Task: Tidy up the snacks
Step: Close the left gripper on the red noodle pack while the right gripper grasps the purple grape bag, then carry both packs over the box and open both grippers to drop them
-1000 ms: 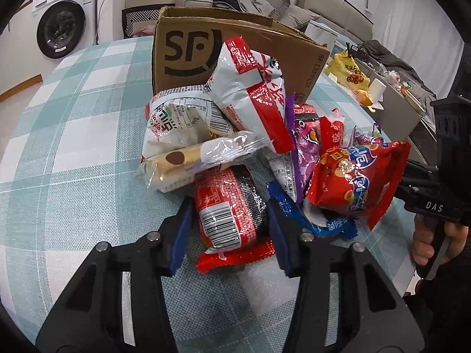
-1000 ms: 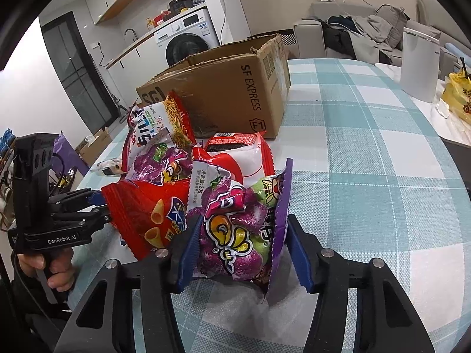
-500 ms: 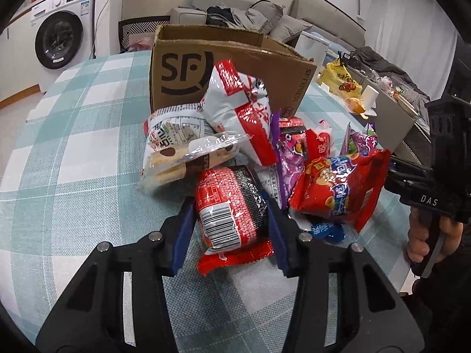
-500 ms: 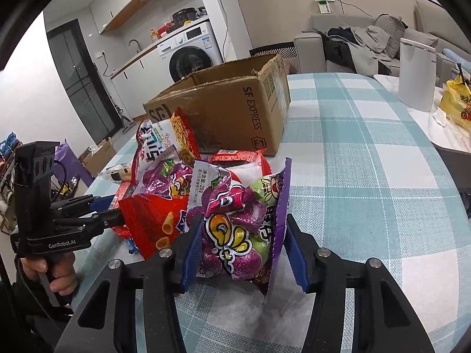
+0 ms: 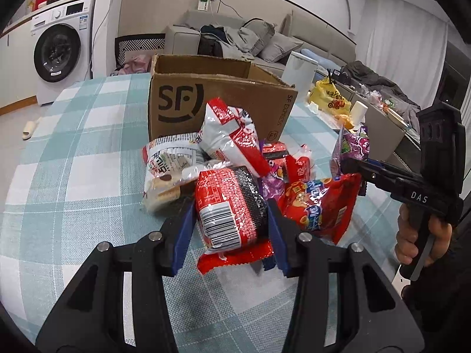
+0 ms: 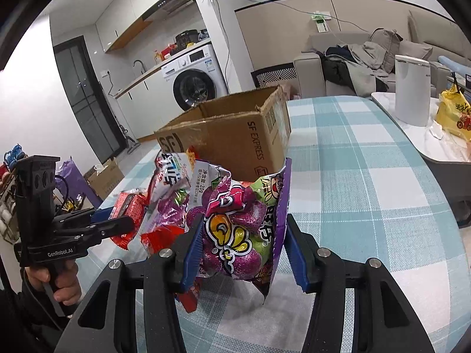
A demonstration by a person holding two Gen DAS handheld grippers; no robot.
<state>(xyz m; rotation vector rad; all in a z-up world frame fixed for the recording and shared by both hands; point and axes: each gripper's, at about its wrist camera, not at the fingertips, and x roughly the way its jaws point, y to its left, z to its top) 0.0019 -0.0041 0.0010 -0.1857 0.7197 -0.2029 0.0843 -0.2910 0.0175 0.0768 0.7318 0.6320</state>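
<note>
Red packet point(image 5: 231, 206) clamped in left gripper point(image 5: 231, 220), purple bag point(image 6: 241, 229) in right gripper point(image 6: 244, 244)

Left gripper point(image 5: 231, 223) angled downward, blue pads clamped on red-black snack packet point(image 5: 229, 206). Right gripper point(image 6: 243, 247) angled downward, jaws just closing, pinching purple candy bag point(image 6: 241, 229). Bare hand point(image 5: 421, 241) grips handle.

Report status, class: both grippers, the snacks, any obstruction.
Left gripper shut on red-black packet. Right gripper shut on purple bag. Open cardboard box behind pile; nothing blocking.
</note>
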